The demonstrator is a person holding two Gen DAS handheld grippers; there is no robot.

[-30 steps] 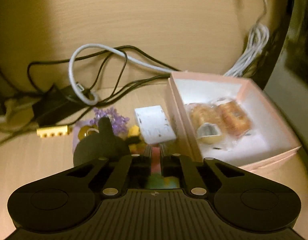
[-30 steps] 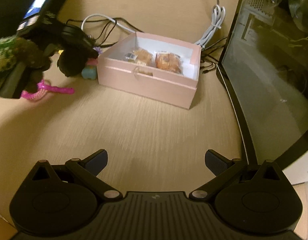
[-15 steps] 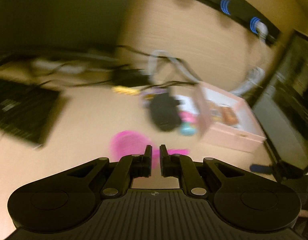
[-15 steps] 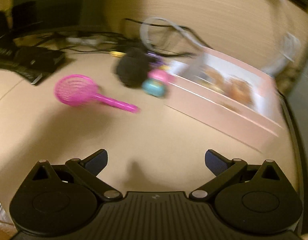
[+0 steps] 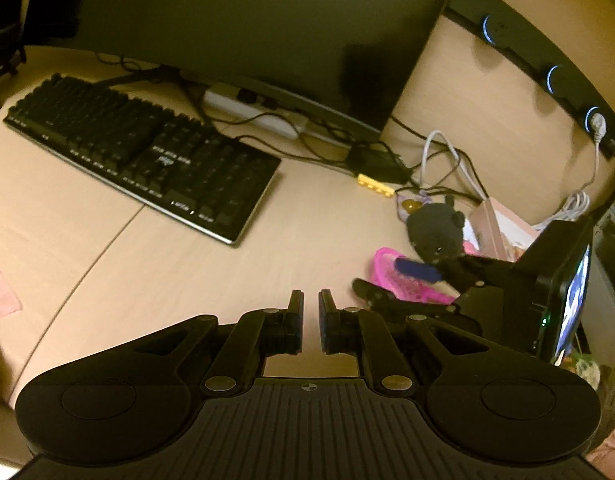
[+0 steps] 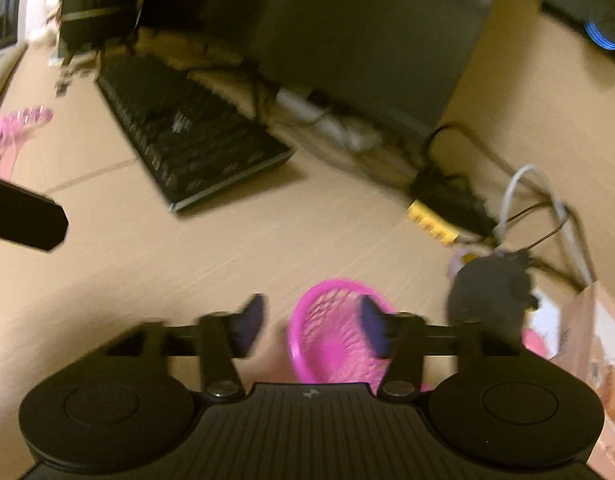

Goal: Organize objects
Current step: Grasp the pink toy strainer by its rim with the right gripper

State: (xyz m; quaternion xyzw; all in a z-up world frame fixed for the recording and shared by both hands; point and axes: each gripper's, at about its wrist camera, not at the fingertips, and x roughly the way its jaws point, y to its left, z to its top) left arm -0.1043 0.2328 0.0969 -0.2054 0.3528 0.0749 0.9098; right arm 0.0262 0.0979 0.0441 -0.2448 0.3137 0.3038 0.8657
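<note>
Landmark: black keyboard (image 5: 143, 156) on tabletop (image 5: 147, 272), below dark monitor (image 5: 235, 24).

Left tool (image 5: 310, 305): closed, nothing btwn fingers, hovering over bare tabletop in front of keyboard's right end.

Right tool (image 6: 313, 326): closing, fingers not yet pressing anything. Pink mesh scoop (image 6: 331, 332) under right finger & partly in the gap, no contact seen w/ either pad; view blurred. In left wrist view, same tool reaching in from right over scoop (image 5: 403, 280).

Scoop: on tabletop, right of keyboard, nearer camera. Dark plush toy (image 5: 437, 232) just behind scoop, right of keyboard. Pink box (image 5: 493, 224) beside plush, further right from keyboard; wrapped snacks inside, seen in right wrist view. Yellow brick (image 5: 375, 186) & tangle of cables (image 5: 447, 164) beyond keyboard's right end, near wall.
</note>
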